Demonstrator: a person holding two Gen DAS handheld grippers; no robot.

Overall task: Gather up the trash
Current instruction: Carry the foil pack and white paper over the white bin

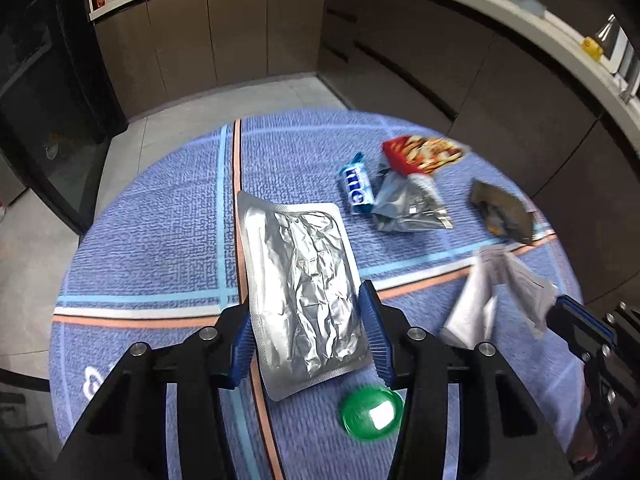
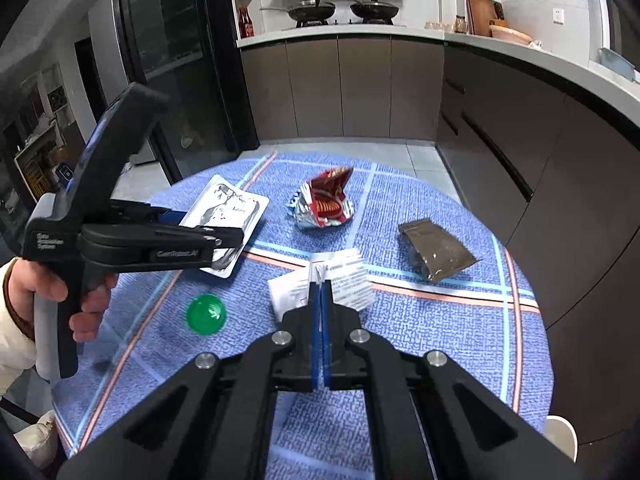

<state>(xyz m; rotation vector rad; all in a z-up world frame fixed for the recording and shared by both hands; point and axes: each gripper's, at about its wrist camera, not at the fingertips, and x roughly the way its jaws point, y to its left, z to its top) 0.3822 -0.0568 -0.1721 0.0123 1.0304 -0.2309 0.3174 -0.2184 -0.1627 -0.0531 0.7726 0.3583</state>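
**Both claws clamped on trash at the round bench**

The left claw [image 1: 308, 332] grips the flat silver foil pouch [image 1: 304, 280], its blue pads pressed against the pouch's two long edges. The right claw [image 2: 321, 300] is pinched together on the folded white paper wrapper [image 2: 340, 276]. On the blue checked bench [image 2: 440, 320] lie a green cap [image 2: 206, 314], a crumpled red snack bag [image 2: 326, 200], a blue-and-white wrapper [image 1: 356, 188] and a brown packet [image 2: 436, 250], apart from each other.

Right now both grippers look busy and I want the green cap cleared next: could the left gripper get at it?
Probably not yet. The left gripper is shut on the silver pouch. The green cap lies uncovered just beside it, so once it drops the pouch the way looks free.
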